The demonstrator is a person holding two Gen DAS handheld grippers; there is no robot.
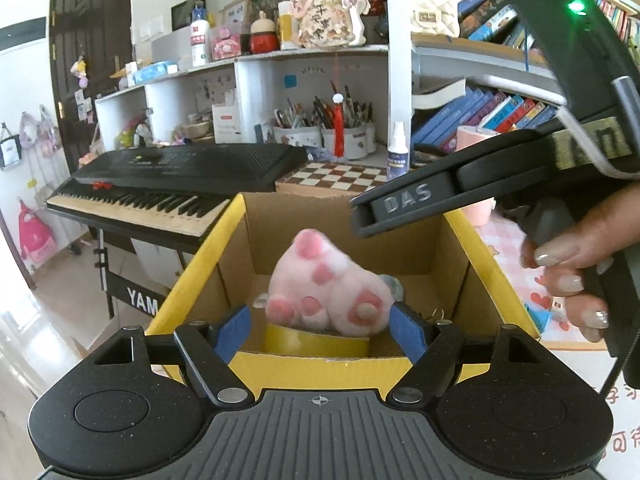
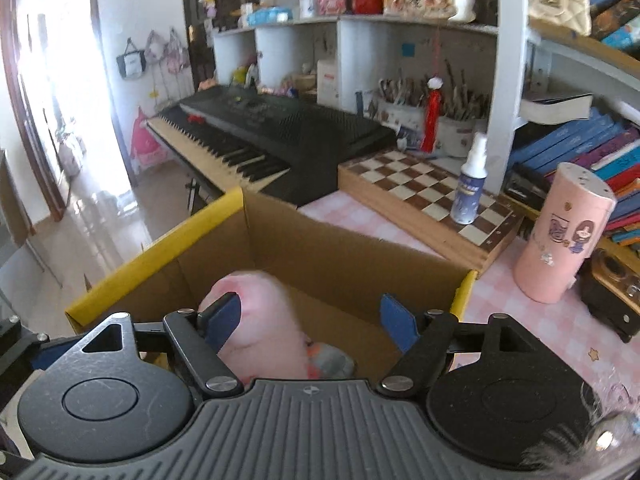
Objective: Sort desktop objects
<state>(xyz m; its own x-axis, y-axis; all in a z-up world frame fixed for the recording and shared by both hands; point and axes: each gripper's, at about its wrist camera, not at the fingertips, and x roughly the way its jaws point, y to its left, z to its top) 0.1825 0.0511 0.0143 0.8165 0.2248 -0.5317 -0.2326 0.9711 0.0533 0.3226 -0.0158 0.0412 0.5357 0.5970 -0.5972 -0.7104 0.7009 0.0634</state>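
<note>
plush paw [image 1: 328, 284] dropped in cardboard box [image 1: 460, 248]; both jaws spread, empty. next i fetch another worktop item.

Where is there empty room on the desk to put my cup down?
The pink checked cloth is bare between the cardboard box and the chessboard, and near the pink tube. The box is crowded with the pink plush toy. The shelves are packed.
</note>
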